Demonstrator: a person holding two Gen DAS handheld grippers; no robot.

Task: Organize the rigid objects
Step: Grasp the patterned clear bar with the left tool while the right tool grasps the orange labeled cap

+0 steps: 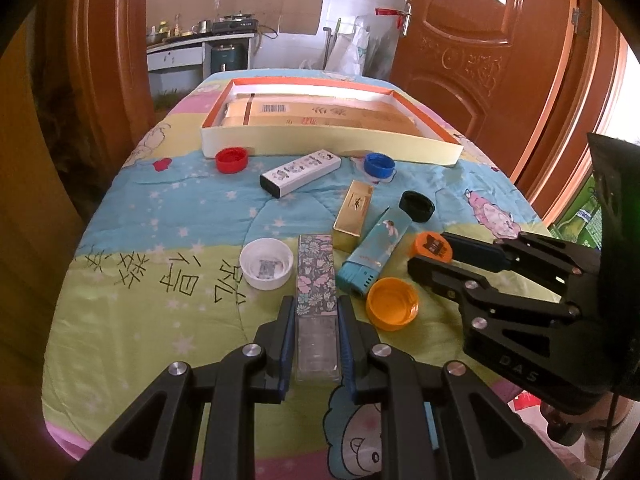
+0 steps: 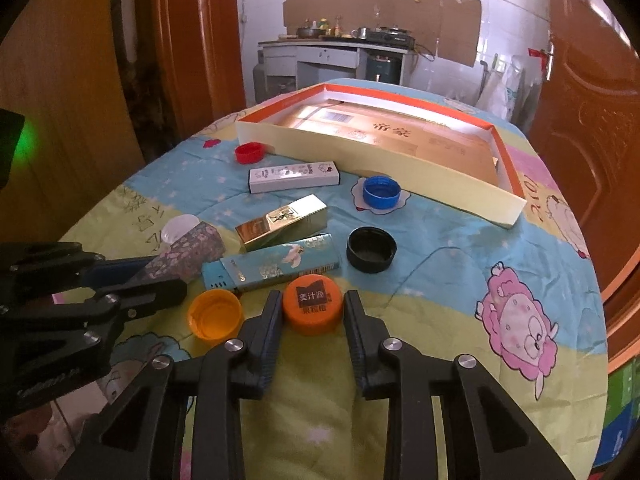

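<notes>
The floral box [image 1: 316,280], lying on the quilted bench [image 1: 160,208] beside the white cap [image 1: 267,263], is gripped by the closed left claw [image 1: 317,320], while the labelled orange cap [image 2: 313,304] is bracketed, seemingly untouched, by the right claw [image 2: 312,312].

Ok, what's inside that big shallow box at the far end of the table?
The box holds flat tan cardboard printed with a barcode and characters, covering most of its floor. Whatever lies beneath that cardboard is hidden.
</notes>
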